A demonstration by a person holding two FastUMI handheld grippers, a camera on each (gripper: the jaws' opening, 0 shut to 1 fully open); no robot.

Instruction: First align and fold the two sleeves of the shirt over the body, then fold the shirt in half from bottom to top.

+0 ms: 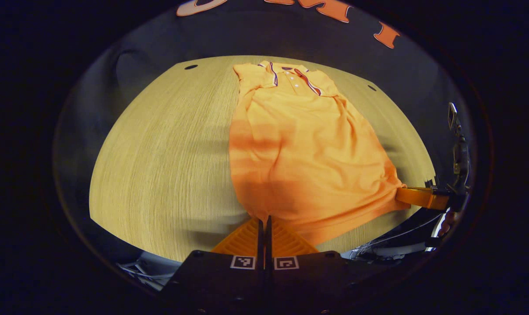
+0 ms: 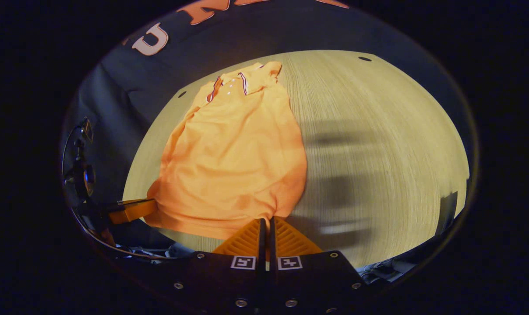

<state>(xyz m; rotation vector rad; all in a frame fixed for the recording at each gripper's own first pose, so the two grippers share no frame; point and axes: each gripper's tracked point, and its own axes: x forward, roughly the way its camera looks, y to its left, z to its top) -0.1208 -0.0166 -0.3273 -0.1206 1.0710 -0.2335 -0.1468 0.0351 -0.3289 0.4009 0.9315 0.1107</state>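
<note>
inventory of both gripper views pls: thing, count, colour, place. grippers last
shirt: 1, orange polo with striped collar, flat on the table, collar at the far end, sleeves already folded in
table: 1, light wood grain, under the shirt
table holes: at least 2, dark, near the far edge
booth wall: 1, black cloth, behind the table
left gripper: 1, fingers closed at the shirt's near hem
right gripper: 1, fingers closed at the hem's other corner
</note>
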